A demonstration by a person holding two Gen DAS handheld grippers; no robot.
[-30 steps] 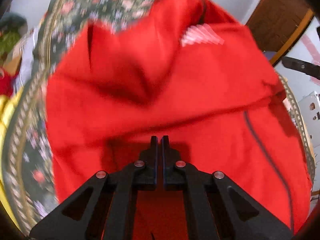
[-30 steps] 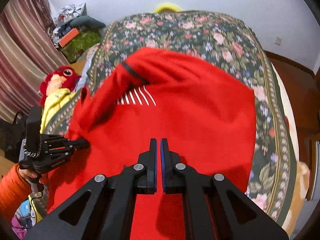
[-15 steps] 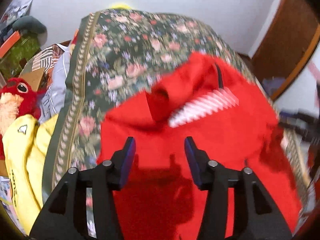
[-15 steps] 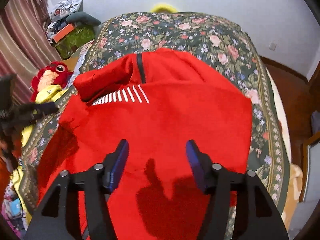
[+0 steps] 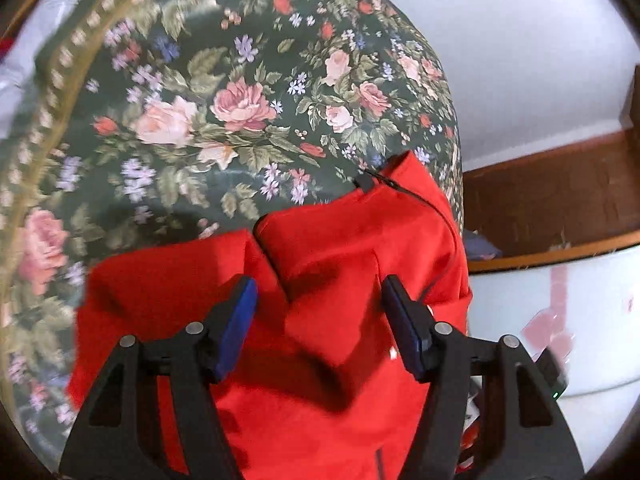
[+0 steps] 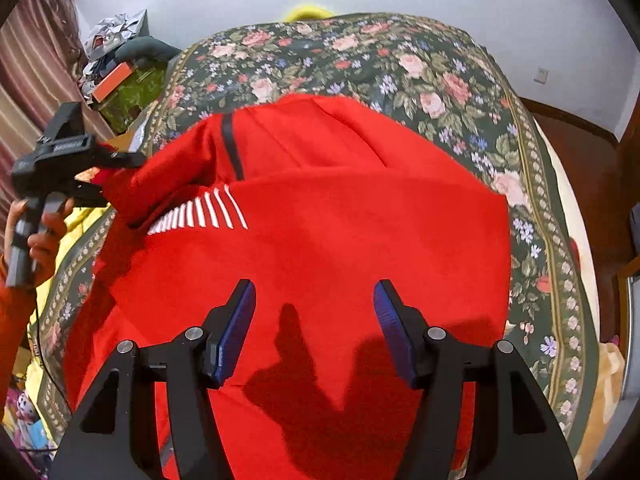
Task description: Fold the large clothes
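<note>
Garment: large red fleece garment (image 6: 320, 232) lies spread on the bed's dark green floral bedspread (image 6: 440, 76); long axis runs away from the right wrist camera toward the far wall; a folded-over sleeve with a black stripe (image 6: 232, 148) lies across its far left, just above a patch of white stripes (image 6: 204, 214)

Right tool (image 6: 315, 322): blue-padded jaws wide apart, holding nothing, over the garment's near part

Left tool (image 5: 320, 318): jaws wide apart, holding nothing, over the folded red cloth (image 5: 340, 248); seen in the right view (image 6: 120, 178) at the garment's left edge, beside the sleeve
</note>
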